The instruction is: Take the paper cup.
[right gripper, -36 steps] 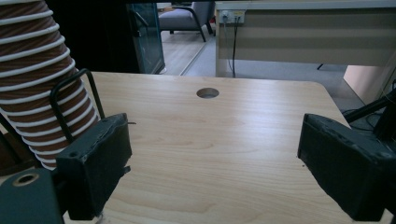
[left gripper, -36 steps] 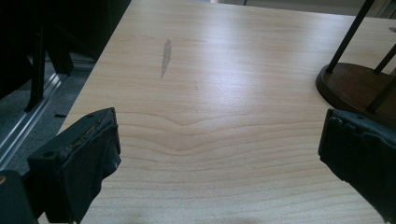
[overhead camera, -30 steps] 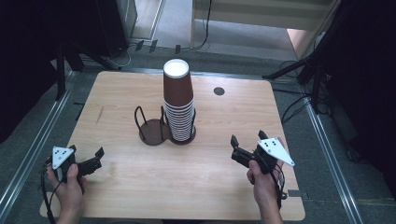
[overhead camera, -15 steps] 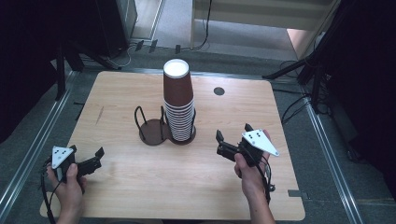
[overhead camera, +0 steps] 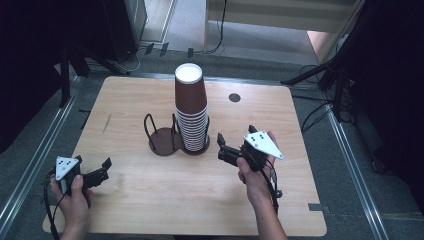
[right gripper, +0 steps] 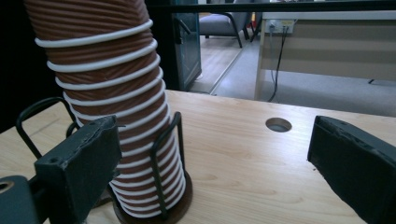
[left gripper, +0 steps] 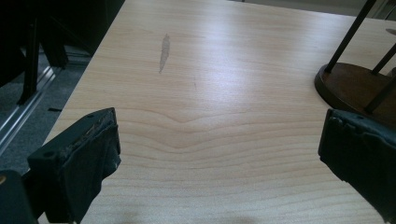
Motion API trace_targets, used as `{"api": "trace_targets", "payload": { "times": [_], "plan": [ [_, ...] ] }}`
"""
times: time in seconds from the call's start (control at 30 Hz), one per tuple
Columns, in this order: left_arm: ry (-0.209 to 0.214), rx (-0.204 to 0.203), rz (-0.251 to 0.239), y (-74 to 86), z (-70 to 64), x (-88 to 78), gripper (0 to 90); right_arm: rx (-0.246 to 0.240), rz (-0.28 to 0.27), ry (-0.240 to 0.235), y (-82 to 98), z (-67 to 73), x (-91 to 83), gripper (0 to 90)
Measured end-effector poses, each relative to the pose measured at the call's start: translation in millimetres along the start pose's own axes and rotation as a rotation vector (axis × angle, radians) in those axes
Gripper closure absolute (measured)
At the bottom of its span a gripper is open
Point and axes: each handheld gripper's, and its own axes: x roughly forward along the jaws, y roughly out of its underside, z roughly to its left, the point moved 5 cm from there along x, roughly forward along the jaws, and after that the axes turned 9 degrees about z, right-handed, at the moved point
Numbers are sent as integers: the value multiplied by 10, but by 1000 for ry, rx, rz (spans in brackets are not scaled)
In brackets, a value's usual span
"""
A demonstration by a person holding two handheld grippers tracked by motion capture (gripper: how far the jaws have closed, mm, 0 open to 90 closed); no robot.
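A tall stack of brown paper cups with white rims stands upside down in the right ring of a dark two-ring wire holder at the table's middle. The holder's left ring is empty. My right gripper hovers just right of the stack, open, with nothing between its jaws. In the right gripper view the stack rises behind the left jaw of the gripper. My left gripper rests open near the front left corner. In the left gripper view it faces bare wood, with the holder's base at the right.
The wooden table has a round cable hole behind the right gripper, also seen as a hole in the right gripper view. A dark smudge marks the wood at left. Metal floor rails run along both table sides.
My right gripper has moved left and inward from the table's right side to just beside the cup stack. The left gripper and the stack have not moved.
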Motion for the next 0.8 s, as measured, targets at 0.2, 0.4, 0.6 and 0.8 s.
{"api": "trace_targets", "payload": {
  "times": [0.2,0.4,0.6,0.8],
  "plan": [
    [-2,3,1,-3,-1,5,0,-11,-13,-22,-84,136,68,25],
    [-8,15,6,-2,-16,8,0,-18,-19,-41,-151,259,137,25],
    [-5,9,8,-3,-12,12,0,-6,-19,-73,-231,369,243,26],
    [-2,8,8,-3,-10,13,0,14,-33,-70,-309,432,348,33]
  ]
}}
